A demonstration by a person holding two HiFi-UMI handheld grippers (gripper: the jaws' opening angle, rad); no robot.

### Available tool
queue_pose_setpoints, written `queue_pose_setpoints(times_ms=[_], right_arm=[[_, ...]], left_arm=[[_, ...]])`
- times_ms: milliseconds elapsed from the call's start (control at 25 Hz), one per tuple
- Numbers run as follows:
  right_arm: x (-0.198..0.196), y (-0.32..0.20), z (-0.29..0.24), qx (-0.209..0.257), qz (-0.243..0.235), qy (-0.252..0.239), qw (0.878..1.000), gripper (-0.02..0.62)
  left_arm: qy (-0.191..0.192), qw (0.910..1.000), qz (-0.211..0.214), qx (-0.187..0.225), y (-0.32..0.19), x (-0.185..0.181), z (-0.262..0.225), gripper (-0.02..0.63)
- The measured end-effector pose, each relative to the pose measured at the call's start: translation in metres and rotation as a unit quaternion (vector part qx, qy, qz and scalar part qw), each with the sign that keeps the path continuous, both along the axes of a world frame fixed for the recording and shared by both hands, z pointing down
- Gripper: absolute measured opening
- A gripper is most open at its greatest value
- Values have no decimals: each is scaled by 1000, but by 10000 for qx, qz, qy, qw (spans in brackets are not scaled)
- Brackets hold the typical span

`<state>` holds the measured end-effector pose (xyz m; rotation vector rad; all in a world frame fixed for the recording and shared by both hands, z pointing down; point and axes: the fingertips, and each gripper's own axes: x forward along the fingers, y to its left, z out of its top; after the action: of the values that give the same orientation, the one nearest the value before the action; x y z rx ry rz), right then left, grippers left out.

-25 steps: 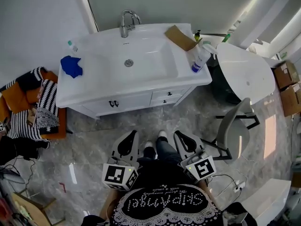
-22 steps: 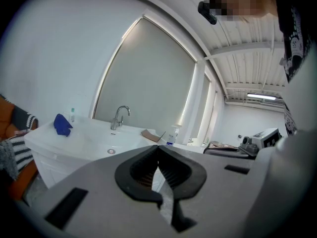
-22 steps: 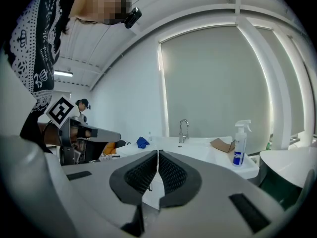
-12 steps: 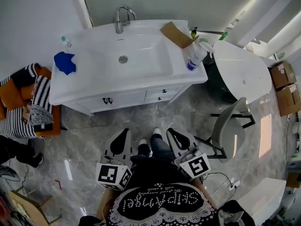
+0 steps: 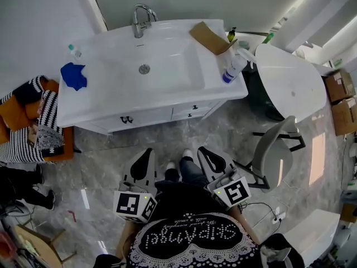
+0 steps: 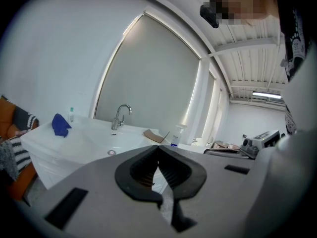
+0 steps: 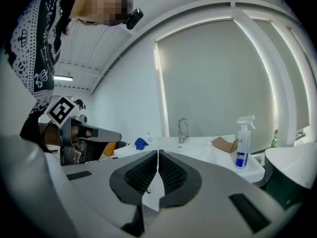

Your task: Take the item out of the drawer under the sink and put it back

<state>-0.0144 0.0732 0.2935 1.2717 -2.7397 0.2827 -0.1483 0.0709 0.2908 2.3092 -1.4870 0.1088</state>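
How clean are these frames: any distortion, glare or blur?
Head view: sharp, edges bowed, a bright patch on the floor at right. Left gripper view: heavy fisheye, dark corners, window edges curved. Right gripper view: same fisheye, spray bottle crisp.

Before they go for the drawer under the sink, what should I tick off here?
1. Left gripper empty, jaws together: ok.
2. Right gripper empty, jaws together: ok.
3. Drawers under the sink shut, fronts unblocked: ok.
4. Grippers close to the drawers: not ok, both are back by the person's legs.
5. Item inside: cannot tell, nothing is open.
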Motion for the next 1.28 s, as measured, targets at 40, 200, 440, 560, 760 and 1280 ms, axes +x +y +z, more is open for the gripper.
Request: queue_pose_setpoints(times_ms=[40, 200, 440, 560, 760, 1280], right_arm=[[2, -5, 0, -5, -12, 2, 10000, 20], [10, -27, -7, 40, -86, -5, 10000, 20], [13, -49, -6, -37, -182, -40, 9998, 20], [12, -54, -4, -81, -259, -57, 9996, 20], [16, -66, -7, -41, -312, -70, 9995, 20], [59, -76, -10, 107, -173, -13, 9998, 20]], left_arm=[[-4, 10000, -10, -1, -5, 2, -1, 5], [28, 10000, -36, 17, -23, 14, -7, 5], [50, 9999, -161, -8, -42, 17, -9, 5], [34, 9997, -230, -59, -46, 17, -6, 5], [28, 9996, -286, -76, -57, 21, -5, 5], [104, 9999, -55, 62, -73, 69, -4, 5]])
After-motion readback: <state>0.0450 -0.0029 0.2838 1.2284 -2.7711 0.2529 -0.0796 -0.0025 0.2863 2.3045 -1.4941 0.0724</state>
